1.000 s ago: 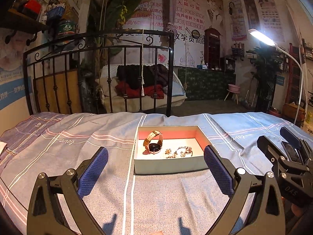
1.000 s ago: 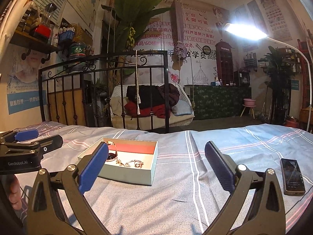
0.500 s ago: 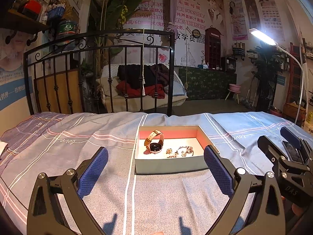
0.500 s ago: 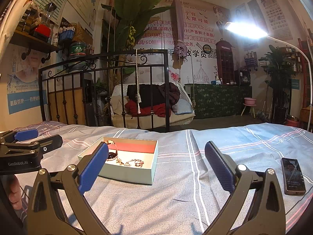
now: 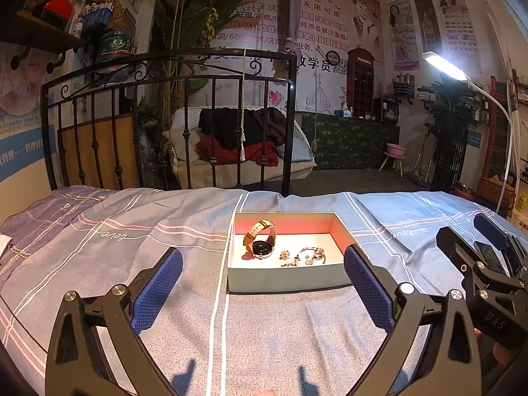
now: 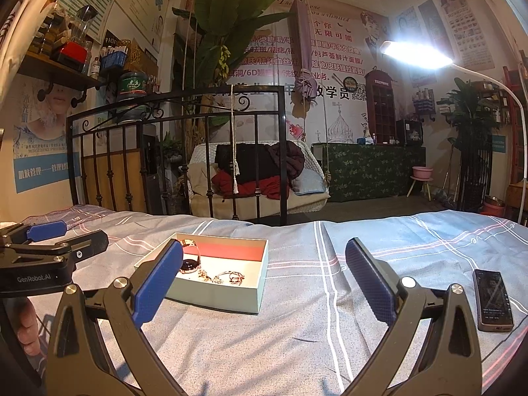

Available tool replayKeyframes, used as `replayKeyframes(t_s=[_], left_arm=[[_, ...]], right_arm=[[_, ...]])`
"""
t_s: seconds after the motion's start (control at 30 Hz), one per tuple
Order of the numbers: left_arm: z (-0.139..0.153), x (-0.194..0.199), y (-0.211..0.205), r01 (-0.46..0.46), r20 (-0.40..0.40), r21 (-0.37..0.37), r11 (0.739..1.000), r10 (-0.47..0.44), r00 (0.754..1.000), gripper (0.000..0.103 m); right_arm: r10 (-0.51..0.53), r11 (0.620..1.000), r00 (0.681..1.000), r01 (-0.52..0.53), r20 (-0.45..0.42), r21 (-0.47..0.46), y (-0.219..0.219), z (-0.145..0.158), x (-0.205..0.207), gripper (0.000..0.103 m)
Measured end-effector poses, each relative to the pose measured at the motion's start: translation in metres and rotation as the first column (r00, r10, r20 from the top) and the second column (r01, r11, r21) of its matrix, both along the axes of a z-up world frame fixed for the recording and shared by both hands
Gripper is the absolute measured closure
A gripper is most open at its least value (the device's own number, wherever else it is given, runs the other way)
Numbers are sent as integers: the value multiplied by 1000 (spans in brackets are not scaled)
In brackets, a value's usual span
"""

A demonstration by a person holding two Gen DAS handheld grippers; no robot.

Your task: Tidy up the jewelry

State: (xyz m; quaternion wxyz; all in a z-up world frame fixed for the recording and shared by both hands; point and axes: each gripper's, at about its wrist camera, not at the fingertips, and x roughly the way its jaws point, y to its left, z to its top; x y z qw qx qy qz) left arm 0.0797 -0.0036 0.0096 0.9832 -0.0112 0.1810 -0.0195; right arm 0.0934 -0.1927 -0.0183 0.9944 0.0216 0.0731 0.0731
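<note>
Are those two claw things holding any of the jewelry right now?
No. The left gripper and right gripper are both open and empty; the watch and other jewelry lie in the box.

Box [image 5: 283, 280], phone [image 6: 493, 300] on bed [image 5: 132, 264]

A shallow pale-green box [image 5: 283, 280] with a pink inner wall lies open on the bedspread [image 5: 132, 264]. Inside it, a watch [image 5: 260, 241] with a tan strap stands at the left; tangled gold jewelry [image 5: 302, 257] lies just right of it.
</note>
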Motion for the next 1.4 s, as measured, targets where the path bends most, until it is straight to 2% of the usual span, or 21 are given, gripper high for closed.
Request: replayKeyframes(t_s=[0.27,1.4], left_arm=[[5,-3,1,-7,14,1,1000,7,1000,7],[8,-7,-7,-21,17,34,999,20,1000,7]], right_arm=[[13,1000,999,-12,33,-6,3,9,-8,6],[43,999,999,-43,-7,-16,4,11,-7,6]])
